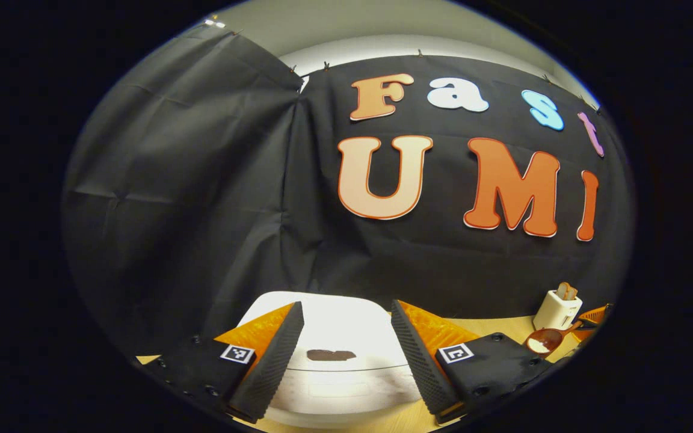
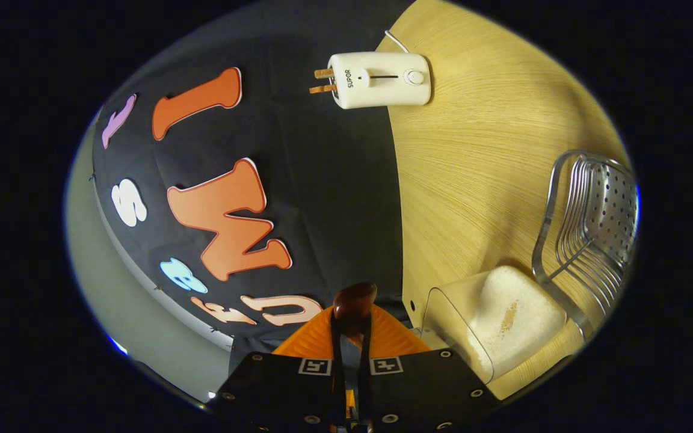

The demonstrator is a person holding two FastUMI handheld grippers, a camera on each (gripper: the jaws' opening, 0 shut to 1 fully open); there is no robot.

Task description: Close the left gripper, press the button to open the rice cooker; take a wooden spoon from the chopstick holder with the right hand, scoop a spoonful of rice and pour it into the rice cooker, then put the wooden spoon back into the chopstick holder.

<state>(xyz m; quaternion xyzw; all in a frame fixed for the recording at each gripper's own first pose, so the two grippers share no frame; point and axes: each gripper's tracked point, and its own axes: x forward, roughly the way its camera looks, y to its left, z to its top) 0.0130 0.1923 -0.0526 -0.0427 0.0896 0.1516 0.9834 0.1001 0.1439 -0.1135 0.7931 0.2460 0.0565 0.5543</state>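
The white rice cooker (image 1: 346,385) lies just below my left gripper (image 1: 346,307), which is open with its fingers wide apart on either side of the cooker's top. A dark brown patch marks the cooker's top; I cannot tell whether its lid is raised. At the far right, the wooden spoon (image 1: 544,343) hangs over the table with white rice in its bowl. My right gripper (image 2: 351,325) is shut on the spoon's handle, and the spoon (image 2: 355,299) points straight away from the camera. A clear box of rice (image 2: 503,319) stands close on the right, beside the perforated metal chopstick holder (image 2: 599,216).
A white toaster (image 2: 382,78) with two slices in it stands at the back of the wooden table (image 2: 479,156), also seen as the toaster (image 1: 557,308) behind the spoon. The black cloth wall closes the back and the left side.
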